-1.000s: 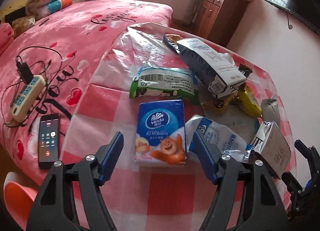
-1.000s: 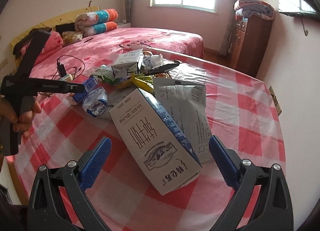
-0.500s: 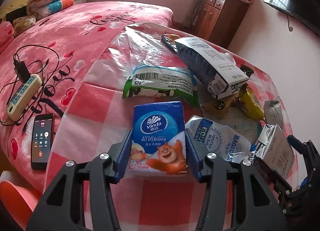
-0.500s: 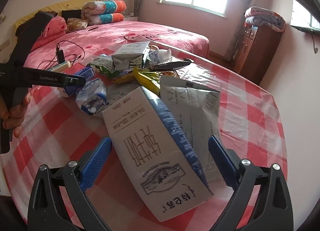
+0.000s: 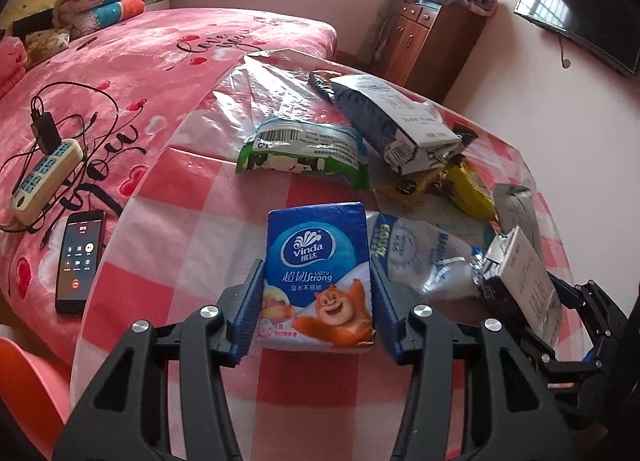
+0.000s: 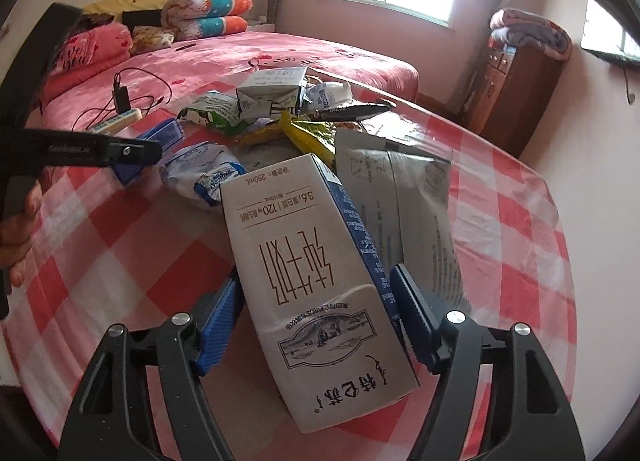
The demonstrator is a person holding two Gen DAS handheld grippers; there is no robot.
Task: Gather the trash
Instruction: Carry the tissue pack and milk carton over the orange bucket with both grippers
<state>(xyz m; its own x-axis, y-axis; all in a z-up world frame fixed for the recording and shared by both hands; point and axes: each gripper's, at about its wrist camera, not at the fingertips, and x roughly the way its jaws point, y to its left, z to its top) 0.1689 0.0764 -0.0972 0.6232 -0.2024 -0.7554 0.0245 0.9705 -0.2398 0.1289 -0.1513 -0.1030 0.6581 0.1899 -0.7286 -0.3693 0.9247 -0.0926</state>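
The blue tissue pack (image 5: 318,277) sits at lower centre of the left wrist view, printed "Vinda", "Ultra Strong" and a cartoon bear. The left gripper (image 5: 316,311) has its blue jaws clamped on both sides of the pack; a second ago they stood wide apart around it.

At lower centre of the right wrist view lies the white milk carton (image 6: 316,273), reading "250mL", "3.6" and "120" above large Chinese characters. The right gripper (image 6: 320,321) now has its jaws pressed against the carton's two sides, where a second ago they stood well clear of it.

Both things rest on the worktop (image 5: 192,229), which is covered in red-and-white check under clear plastic. Just right of the tissue pack lies a crumpled white-and-blue wrapper (image 5: 420,249), touching it. Above it, at mid-frame, are a green-and-white snack bag (image 5: 304,149) with a barcode, a dark blue bag (image 5: 384,117) and a yellow wrapper (image 5: 468,189). In the left of the same view, on the pink bed (image 5: 160,61), lie a phone (image 5: 80,257) with its screen lit and a power strip (image 5: 44,173) with tangled cables.
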